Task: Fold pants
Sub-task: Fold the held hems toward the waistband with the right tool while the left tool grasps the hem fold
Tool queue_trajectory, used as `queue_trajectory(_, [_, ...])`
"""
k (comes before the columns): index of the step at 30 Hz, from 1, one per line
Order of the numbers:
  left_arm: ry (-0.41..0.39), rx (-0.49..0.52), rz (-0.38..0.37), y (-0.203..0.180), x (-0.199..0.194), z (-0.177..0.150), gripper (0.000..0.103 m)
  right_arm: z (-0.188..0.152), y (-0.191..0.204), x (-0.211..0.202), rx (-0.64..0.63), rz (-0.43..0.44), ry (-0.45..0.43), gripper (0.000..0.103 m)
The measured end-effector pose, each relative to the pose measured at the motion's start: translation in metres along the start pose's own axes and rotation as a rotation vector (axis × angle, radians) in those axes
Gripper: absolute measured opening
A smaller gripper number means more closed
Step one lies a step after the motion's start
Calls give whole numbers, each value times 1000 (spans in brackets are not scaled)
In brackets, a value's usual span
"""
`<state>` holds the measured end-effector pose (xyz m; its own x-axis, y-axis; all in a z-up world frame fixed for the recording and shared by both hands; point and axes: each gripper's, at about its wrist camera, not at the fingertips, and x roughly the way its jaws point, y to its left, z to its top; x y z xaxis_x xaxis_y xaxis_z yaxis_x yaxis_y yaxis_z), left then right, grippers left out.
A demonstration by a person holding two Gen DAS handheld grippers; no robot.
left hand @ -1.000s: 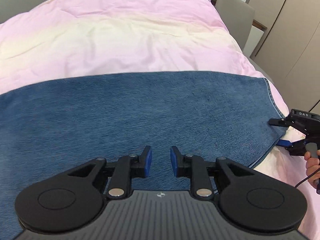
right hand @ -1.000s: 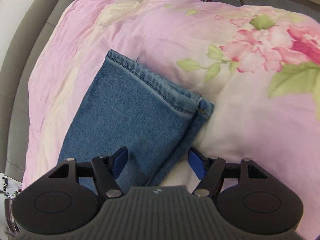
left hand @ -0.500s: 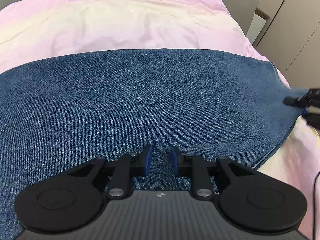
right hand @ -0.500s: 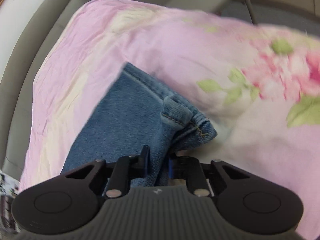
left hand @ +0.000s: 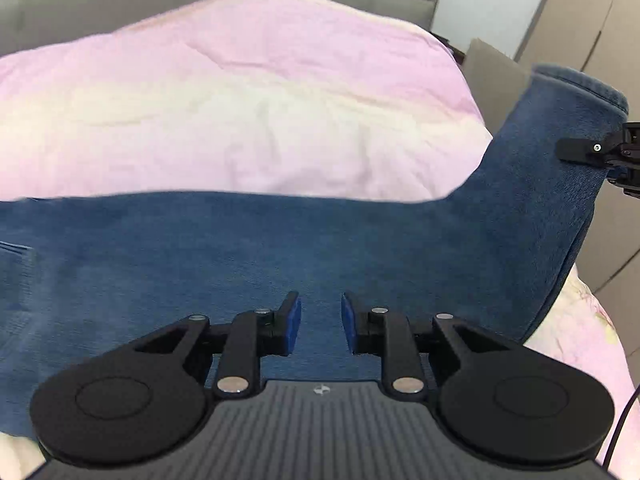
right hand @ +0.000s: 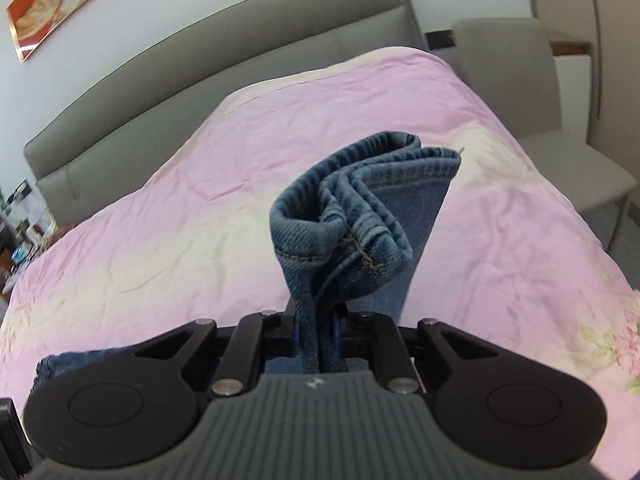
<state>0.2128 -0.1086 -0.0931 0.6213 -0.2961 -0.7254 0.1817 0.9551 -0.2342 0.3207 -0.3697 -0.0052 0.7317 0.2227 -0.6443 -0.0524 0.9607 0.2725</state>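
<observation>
Pants (right hand: 360, 224) cuff stands pinched in the right hand-held gripper (right hand: 318, 340).

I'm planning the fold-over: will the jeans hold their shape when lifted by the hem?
Probably not: the jeans bunch and curl above the right gripper, so likely floppy. The lifted leg bends smoothly from the bed, suggesting thick, fairly heavy denim.

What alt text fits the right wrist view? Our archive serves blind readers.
The right tongs grip the bunched hem end of blue jeans, lifted above a pink bedspread. Behind stand a grey headboard and a grey chair.
</observation>
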Motion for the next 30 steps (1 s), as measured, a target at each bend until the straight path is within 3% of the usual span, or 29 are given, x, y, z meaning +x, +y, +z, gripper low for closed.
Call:
queue_trajectory(5, [-19,-59,79,57,-28,-4,28,-28,108,24,-254,55,78,10])
queue_trajectory(9, [-12,-135,96,103,-44,-15,28,-77,174,62,-432,58,187,10])
queue_trajectory(12, [11,-150,109,125,-50,-24,28,-124,210,87,-595,40,253,10])
queue_trajectory(16, [42,-154,96,139,-49,-34,28,-172,228,121,-752,-17,318,12])
queue_trajectory(22, [70,-163,56,147,-44,-37,28,-182,238,125,-824,9,374,34])
queue_trajectory(27, [68,-189,19,149,-43,-33,28,-155,236,114,-728,124,456,55])
queue_trajectory(30, [69,-217,-7,152,-43,-30,28,-136,228,98,-668,155,444,59])
